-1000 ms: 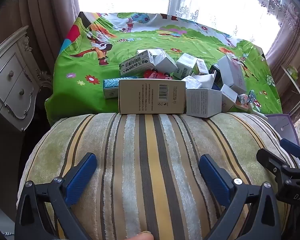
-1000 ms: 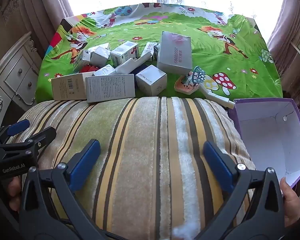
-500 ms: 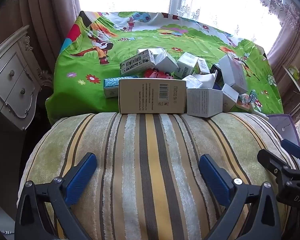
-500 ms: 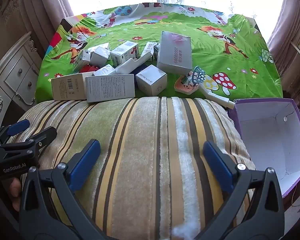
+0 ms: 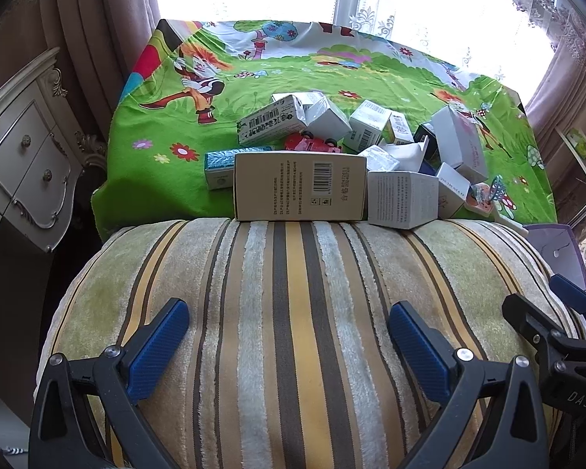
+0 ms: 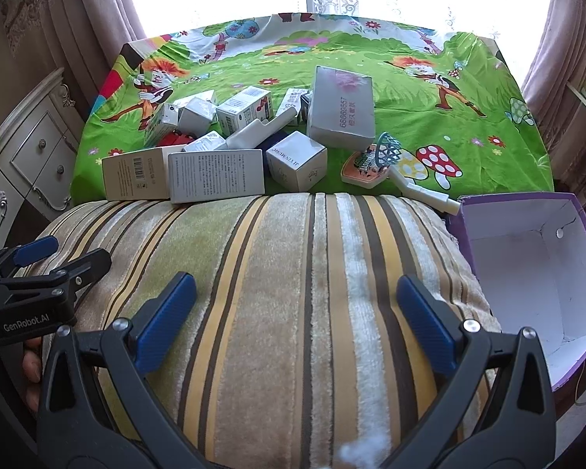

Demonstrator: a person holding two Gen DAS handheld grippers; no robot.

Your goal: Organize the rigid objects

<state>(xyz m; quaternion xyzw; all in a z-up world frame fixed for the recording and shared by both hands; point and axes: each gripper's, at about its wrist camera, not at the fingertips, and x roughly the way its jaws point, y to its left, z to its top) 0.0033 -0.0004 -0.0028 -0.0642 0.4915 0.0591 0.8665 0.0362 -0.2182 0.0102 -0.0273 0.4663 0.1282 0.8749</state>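
A heap of small cartons lies on the green cartoon cloth (image 5: 168, 125), past a striped cushion (image 5: 293, 312). Nearest stand a beige carton (image 5: 299, 187) (image 6: 134, 178) and a grey carton (image 5: 402, 199) (image 6: 217, 176). Behind them are a red toy car (image 5: 312, 142), a large grey box (image 6: 342, 107), a white cube box (image 6: 297, 160) and a small basket toy (image 6: 386, 154). My left gripper (image 5: 289, 332) is open above the cushion, holding nothing. The right gripper (image 6: 297, 312) is open too, empty, beside the left one. An open purple box (image 6: 535, 258) sits at the right.
A white carved dresser (image 5: 23, 156) stands left of the table. Curtains (image 6: 78, 11) and a bright window lie behind. A white handle (image 6: 426, 193) points towards the purple box. A hand (image 6: 31, 367) holds the left gripper's body.
The hand that held the purple box's near right corner a second ago is gone from the right wrist view. Both grippers stay open and nearly still.
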